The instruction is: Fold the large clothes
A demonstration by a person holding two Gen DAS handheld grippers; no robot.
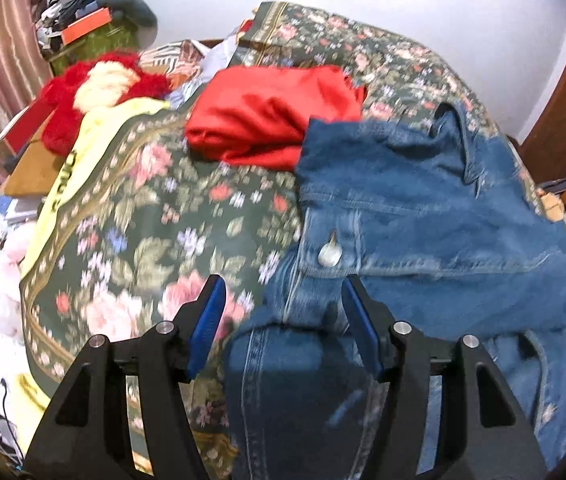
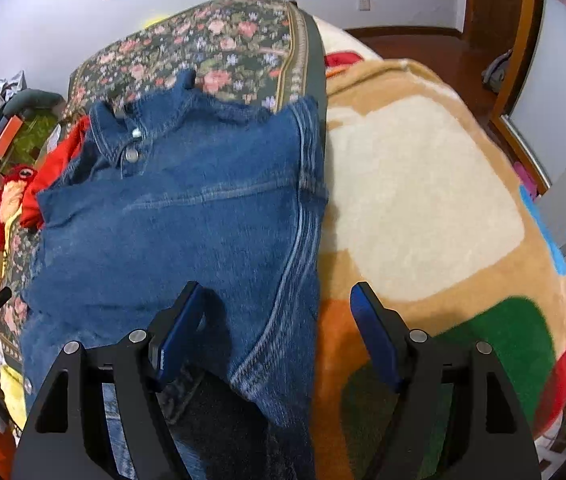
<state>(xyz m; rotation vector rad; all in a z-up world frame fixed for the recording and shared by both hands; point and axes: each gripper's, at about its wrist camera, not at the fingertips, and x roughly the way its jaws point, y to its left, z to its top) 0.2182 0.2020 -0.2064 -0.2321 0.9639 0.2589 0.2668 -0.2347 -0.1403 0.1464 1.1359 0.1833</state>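
A blue denim jacket (image 1: pixel 423 216) lies spread on a bed with a dark floral cover (image 1: pixel 155 216). Its collar points to the far side and a metal button (image 1: pixel 329 257) shows near its left edge. My left gripper (image 1: pixel 283 292) is open and hovers over the jacket's near left part, with denim between and below its blue pads. In the right wrist view the jacket (image 2: pixel 187 216) fills the middle. My right gripper (image 2: pixel 279 300) is open over the jacket's near right edge, where a stitched seam runs down.
A folded red garment (image 1: pixel 271 116) lies beyond the jacket on the bed. A red and cream fluffy item (image 1: pixel 99 84) and a yellow cloth (image 1: pixel 79 168) lie at the left. A tan blanket with coloured patches (image 2: pixel 423 200) covers the bed's right side. Cluttered shelves stand at the far left.
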